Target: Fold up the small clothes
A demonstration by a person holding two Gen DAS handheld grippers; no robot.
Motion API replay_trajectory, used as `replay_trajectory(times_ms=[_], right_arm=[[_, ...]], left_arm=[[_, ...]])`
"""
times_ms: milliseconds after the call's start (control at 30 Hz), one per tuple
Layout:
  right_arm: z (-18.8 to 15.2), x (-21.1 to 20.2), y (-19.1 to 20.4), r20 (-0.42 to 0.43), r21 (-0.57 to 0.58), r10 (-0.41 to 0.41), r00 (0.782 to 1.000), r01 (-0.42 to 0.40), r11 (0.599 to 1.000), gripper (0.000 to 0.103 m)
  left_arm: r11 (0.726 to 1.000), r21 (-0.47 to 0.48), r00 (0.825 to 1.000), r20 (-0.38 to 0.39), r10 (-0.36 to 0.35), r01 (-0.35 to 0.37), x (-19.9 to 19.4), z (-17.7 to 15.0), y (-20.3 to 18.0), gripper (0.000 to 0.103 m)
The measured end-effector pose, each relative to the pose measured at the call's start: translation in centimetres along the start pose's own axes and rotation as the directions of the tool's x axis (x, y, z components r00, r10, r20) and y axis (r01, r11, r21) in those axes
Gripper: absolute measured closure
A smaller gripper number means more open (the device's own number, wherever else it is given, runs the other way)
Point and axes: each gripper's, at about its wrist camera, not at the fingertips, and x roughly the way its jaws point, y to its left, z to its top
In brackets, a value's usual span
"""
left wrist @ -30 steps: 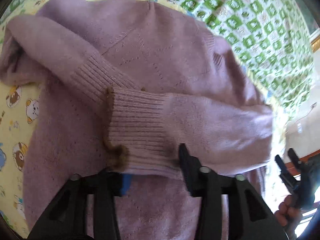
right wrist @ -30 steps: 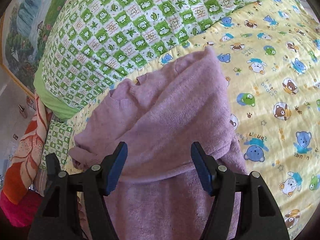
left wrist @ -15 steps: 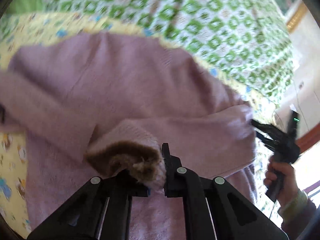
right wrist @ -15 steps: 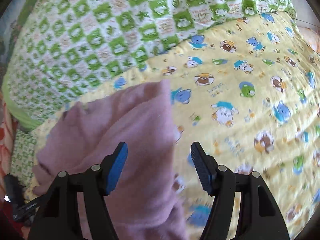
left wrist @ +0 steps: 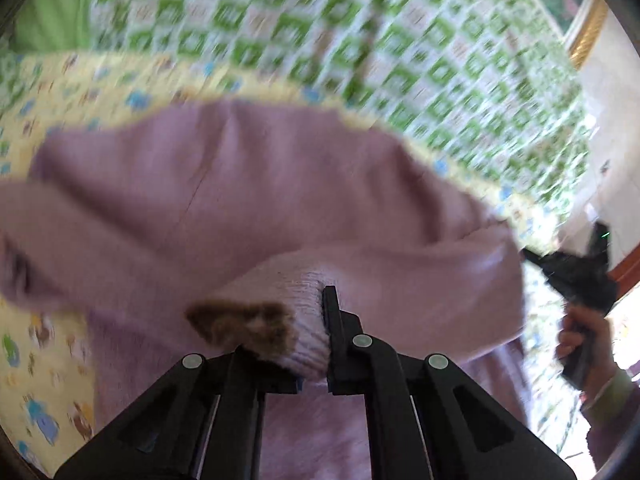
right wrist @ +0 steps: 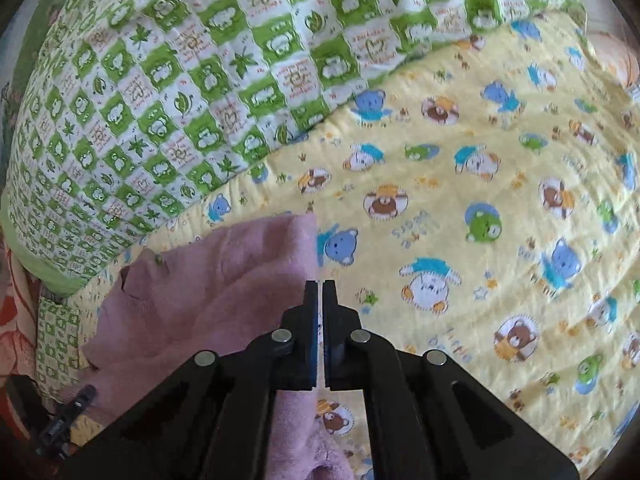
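A mauve knitted sweater [left wrist: 240,184] lies on a yellow cartoon-bear blanket [right wrist: 460,220]. My left gripper [left wrist: 308,340] is shut on the sleeve's ribbed cuff [left wrist: 296,292], which has a brown trim and is lifted off the sweater's body. The left wrist view is blurred. In the right wrist view my right gripper [right wrist: 321,286] has its fingers together right on the sweater's [right wrist: 224,280] right edge, pinching it. The left wrist view shows the right gripper [left wrist: 572,276] at the sweater's far right side, held by a hand [left wrist: 580,332].
A green-and-white checked quilt [right wrist: 200,80] is bunched along the far side of the blanket. Red and orange fabric [right wrist: 16,340] lies at the left edge. Open yellow blanket spreads to the right of the sweater.
The left gripper closed on the cuff and raised it. The right gripper slid right from over the sweater to its edge and shut there.
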Motion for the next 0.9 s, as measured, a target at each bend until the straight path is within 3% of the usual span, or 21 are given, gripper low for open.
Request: replay_trajectory(times_ms=[33, 100, 133, 167, 200, 233, 267, 300, 333, 500, 667, 733, 800, 867, 900], right_arm=[[-0.4, 0.1, 0.2, -0.007, 0.01, 0.014, 1.0, -0.014, 1.0, 0.099], [-1.1, 0.0, 0.9, -0.007, 0.0, 0.05, 0.999, -0.05, 0.999, 0.084], [-1.5, 0.3, 1.5, -0.012, -0.02, 0.045, 0.999, -0.046, 0.999, 0.052], [-1.7, 0.7, 2.0, -0.024, -0.042, 0.02, 1.0, -0.02, 0.999, 0.027], [-1.9, 1.2, 2.6, -0.027, -0.067, -0.008, 1.0, 0.006, 0.998, 0.029], [-2.1, 1.7, 3.0, -0.03, -0.091, -0.017, 0.999, 0.014, 0.996, 0.037], [-2.2, 2.2, 3.1, -0.046, -0.097, 0.001, 0.999, -0.006, 0.995, 0.077], [-2.2, 2.7, 3.3, -0.077, -0.097, 0.018, 0.997, -0.025, 0.995, 0.094], [-2.0, 2.9, 3.4, -0.088, -0.103, 0.007, 0.996, -0.016, 0.995, 0.094], [0.5, -1.1, 4.1, 0.061, -0.165, -0.056, 0.997, 0.066, 0.984, 0.095], [0.6, 2.2, 3.2, -0.029, -0.197, -0.146, 0.989, 0.138, 0.971, 0.095], [-0.2, 3.3, 3.1, -0.058, -0.207, -0.189, 0.98, 0.174, 0.963, 0.092], [-0.5, 2.6, 3.0, -0.037, -0.193, -0.205, 0.978, 0.194, 0.962, 0.08], [-0.6, 1.3, 3.4, 0.0, -0.164, -0.212, 0.977, 0.21, 0.964, 0.051], [-0.8, 0.3, 3.7, 0.029, -0.154, -0.195, 0.98, 0.197, 0.968, 0.047]], left_arm=[[1.0, -0.005, 1.0, -0.013, 0.009, -0.009, 0.3, -0.6, 0.4, 0.098], [1.0, -0.009, 0.999, -0.027, 0.021, -0.022, 0.7, -1.3, 1.0, 0.098], [1.0, -0.006, 0.999, -0.028, 0.026, -0.027, 0.6, -1.5, 1.2, 0.098], [0.999, -0.003, 0.999, -0.026, 0.033, -0.033, 0.7, -1.6, 1.4, 0.098], [0.999, 0.001, 0.999, -0.022, 0.041, -0.041, 0.6, -1.5, 1.5, 0.098], [0.999, 0.002, 0.999, -0.02, 0.042, -0.042, 0.5, -1.5, 1.5, 0.098], [0.999, -0.001, 0.999, -0.018, 0.039, -0.039, 0.3, -1.4, 1.5, 0.098], [0.999, -0.002, 0.999, -0.014, 0.035, -0.035, 0.2, -1.1, 1.5, 0.098], [1.0, 0.002, 1.0, -0.003, 0.026, -0.026, -0.1, -0.8, 0.9, 0.098], [0.997, 0.079, 1.0, 0.023, -0.001, -0.001, 0.1, 0.0, -2.0, 0.098], [0.996, 0.071, 0.997, -0.052, 0.051, -0.047, 2.7, -1.0, -1.3, 0.097], [0.998, 0.047, 0.996, -0.079, 0.043, -0.04, 2.5, -1.2, -0.6, 0.091], [0.999, 0.031, 0.997, -0.071, 0.038, -0.035, 1.4, -1.3, -0.1, 0.086], [0.999, -0.007, 0.997, -0.074, 0.037, -0.037, -0.1, -1.4, 1.0, 0.07], [0.999, -0.032, 0.997, -0.067, 0.032, -0.034, -1.0, -1.4, 1.7, 0.061]])
